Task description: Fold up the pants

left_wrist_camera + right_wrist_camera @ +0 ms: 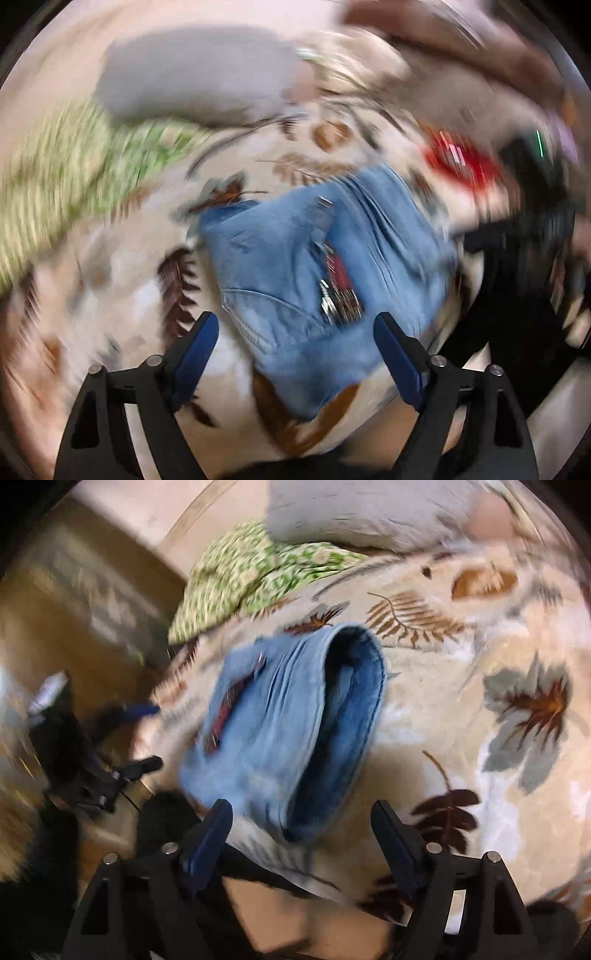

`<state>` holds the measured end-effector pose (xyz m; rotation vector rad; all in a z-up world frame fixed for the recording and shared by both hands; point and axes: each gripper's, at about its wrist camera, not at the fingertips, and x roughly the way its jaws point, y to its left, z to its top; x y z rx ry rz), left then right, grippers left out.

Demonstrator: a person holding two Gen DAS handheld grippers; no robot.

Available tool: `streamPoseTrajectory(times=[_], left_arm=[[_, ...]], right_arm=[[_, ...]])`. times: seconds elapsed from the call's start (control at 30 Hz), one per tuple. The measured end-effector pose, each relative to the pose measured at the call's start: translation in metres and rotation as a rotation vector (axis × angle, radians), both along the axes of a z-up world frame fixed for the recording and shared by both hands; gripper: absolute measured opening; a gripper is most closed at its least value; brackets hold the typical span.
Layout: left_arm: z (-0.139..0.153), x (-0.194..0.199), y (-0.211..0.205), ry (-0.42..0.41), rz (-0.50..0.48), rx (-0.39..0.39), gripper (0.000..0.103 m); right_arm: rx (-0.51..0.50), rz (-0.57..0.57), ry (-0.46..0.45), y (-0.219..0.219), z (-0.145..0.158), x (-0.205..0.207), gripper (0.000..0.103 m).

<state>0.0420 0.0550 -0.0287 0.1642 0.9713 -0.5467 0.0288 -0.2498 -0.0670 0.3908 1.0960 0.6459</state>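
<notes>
Light blue denim pants (pixel 280 258) lie folded into a thick bundle on a leaf-patterned bed cover (pixel 110 295). A dark red lining and metal fastener (pixel 340 284) show at the waist. My left gripper (pixel 295 319) hovers over the near edge of the bundle, open, its blue pads (pixel 195 347) well apart and touching no cloth. In the right wrist view the pants (pixel 266 720) show a rolled fold with a darker inner side (pixel 354 701). My right gripper (pixel 302 805) stands open just short of that fold, nothing pinched.
A green patterned cloth (pixel 251 568) and a grey pillow (pixel 369 513) lie at the far side of the bed cover (pixel 480 646). The bed's edge drops to a wooden floor (pixel 55 609) at left. A blurred red object (pixel 458 158) sits at right.
</notes>
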Motion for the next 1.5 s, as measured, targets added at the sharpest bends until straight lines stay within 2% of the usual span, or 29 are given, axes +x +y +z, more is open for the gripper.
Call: streamPoseTrajectory(times=[0.07, 0.13, 0.2, 0.27, 0.37, 0.43, 0.6, 0.77, 0.8, 0.83, 0.93, 1.03, 1.17, 1.3, 1.4, 1.5], left_arm=[[-0.011, 0.018, 0.017, 0.077, 0.109, -0.124, 0.093], [-0.027, 0.029, 0.025, 0.144, 0.177, -0.165, 0.094], [-0.049, 0.041, 0.031, 0.252, 0.222, -0.203, 0.095], [-0.070, 0.051, 0.032, 0.344, 0.243, -0.221, 0.095], [-0.086, 0.056, 0.028, 0.396, 0.250, -0.219, 0.102], [-0.094, 0.064, 0.027, 0.427, 0.257, -0.254, 0.103], [-0.100, 0.076, 0.020, 0.427, 0.261, -0.287, 0.103], [-0.101, 0.075, 0.016, 0.412, 0.254, -0.316, 0.103], [-0.099, 0.074, 0.015, 0.406, 0.235, -0.313, 0.085], [-0.098, 0.071, 0.013, 0.411, 0.192, -0.348, 0.050], [-0.087, 0.061, 0.006, 0.351, 0.157, -0.319, 0.040], [-0.076, 0.054, 0.005, 0.318, 0.157, -0.336, 0.032], [-0.044, 0.043, -0.002, 0.227, 0.111, -0.340, 0.030], [-0.021, 0.058, -0.008, 0.179, 0.099, -0.397, 0.030], [-0.017, 0.085, -0.022, 0.151, 0.099, -0.413, 0.030], [-0.026, 0.118, -0.034, 0.173, 0.127, -0.425, 0.030]], right_arm=[[0.126, -0.041, 0.079, -0.006, -0.014, 0.015, 0.080], [0.234, -0.081, 0.172, -0.009, -0.035, 0.026, 0.080], [0.287, -0.102, 0.239, -0.007, -0.050, 0.032, 0.080], [0.286, -0.109, 0.273, -0.001, -0.062, 0.037, 0.080], [0.261, -0.103, 0.292, 0.012, -0.072, 0.042, 0.080], [0.262, -0.098, 0.287, 0.019, -0.075, 0.046, 0.080], [0.263, -0.102, 0.268, 0.034, -0.074, 0.055, 0.081], [0.233, -0.103, 0.205, 0.054, -0.072, 0.054, 0.082], [0.217, -0.097, 0.193, 0.059, -0.071, 0.054, 0.080], [0.204, -0.092, 0.185, 0.061, -0.068, 0.053, 0.076], [0.147, -0.072, 0.140, 0.072, -0.059, 0.049, 0.058], [0.130, -0.063, 0.098, 0.078, -0.050, 0.044, 0.050], [0.115, -0.059, 0.011, 0.082, -0.025, 0.035, 0.046], [0.119, -0.084, -0.089, 0.067, 0.008, 0.045, 0.046], [0.093, -0.095, -0.126, 0.056, 0.025, 0.067, 0.046], [0.044, -0.106, -0.126, 0.048, 0.032, 0.100, 0.046]])
